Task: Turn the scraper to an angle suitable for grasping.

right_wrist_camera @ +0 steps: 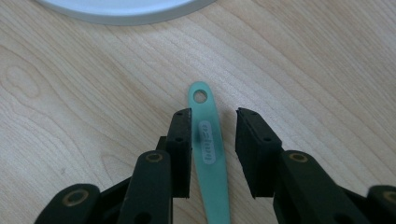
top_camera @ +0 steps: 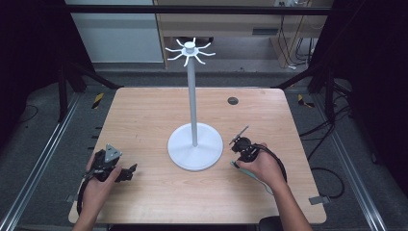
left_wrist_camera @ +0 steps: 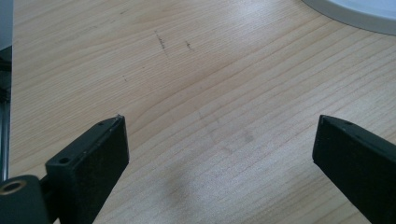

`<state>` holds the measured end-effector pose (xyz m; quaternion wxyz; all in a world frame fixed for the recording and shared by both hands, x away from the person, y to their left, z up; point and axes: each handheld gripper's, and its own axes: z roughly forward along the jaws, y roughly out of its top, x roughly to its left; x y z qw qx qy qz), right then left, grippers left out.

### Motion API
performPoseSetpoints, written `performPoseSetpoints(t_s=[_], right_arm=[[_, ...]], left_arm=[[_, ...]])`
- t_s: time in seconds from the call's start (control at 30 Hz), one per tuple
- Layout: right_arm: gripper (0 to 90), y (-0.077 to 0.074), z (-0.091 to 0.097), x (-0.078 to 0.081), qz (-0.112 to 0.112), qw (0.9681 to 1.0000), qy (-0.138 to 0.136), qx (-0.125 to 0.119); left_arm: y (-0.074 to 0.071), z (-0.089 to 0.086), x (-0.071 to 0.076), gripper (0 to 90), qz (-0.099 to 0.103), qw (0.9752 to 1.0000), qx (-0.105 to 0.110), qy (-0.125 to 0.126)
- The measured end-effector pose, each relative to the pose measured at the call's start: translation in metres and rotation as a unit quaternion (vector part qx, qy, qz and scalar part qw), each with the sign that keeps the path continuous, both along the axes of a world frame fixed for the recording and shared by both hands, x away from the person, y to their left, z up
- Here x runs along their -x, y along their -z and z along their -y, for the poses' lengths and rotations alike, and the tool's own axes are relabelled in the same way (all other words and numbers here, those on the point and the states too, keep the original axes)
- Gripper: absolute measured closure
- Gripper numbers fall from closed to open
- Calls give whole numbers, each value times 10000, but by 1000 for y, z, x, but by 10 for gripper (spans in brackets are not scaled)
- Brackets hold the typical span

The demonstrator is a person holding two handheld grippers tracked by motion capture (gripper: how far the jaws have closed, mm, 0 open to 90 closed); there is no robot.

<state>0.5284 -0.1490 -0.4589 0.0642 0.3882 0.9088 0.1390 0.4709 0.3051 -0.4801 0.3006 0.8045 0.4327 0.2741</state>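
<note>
Green utensil handle (right_wrist_camera: 209,154) is laid flat on the worktop (top_camera: 144,120), near right, just beside the white stand base (top_camera: 195,146). Handle is straddled by the right claw (right_wrist_camera: 214,154), jaws apart with a gap at each side, nothing clamped; hang hole at the tip is left exposed, probably for a hook on the stand top (top_camera: 190,50). Right hand (top_camera: 262,166) is held low, claw angled down. Left claw (left_wrist_camera: 219,149) is parked near left, jaws wide apart over bare wood.
</note>
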Motion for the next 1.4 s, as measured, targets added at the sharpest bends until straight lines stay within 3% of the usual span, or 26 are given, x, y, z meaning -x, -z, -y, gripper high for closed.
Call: performPoseSetpoints(t_s=[0.5, 0.63, 0.67, 0.7, 1.07, 1.23, 1.4], right_arm=[[713, 5, -1, 0, -187, 9998, -29, -8], [716, 6, -1, -1, -172, 9998, -56, 38], [718, 8, 0, -2, -87, 9997, -196, 77], [717, 7, -2, -1, -200, 9998, -39, 76], [723, 8, -3, -3, -291, 9995, -46, 62], [744, 8, -2, -3, -183, 9996, -187, 84], [746, -2, 6, 0, 14, 9998, -15, -220]], left_arm=[[0, 0, 0, 32, 5, 10000, 10, -15], [0, 0, 0, 32, 2, 10000, -1, -5], [0, 0, 0, 32, 2, 10000, -2, -5], [0, 0, 0, 32, 6, 10000, 0, -6], [0, 0, 0, 32, 7, 10000, -1, -7], [0, -1, 0, 32, 10, 10000, 5, -16], [0, -1, 0, 32, 7, 10000, 9, -18]])
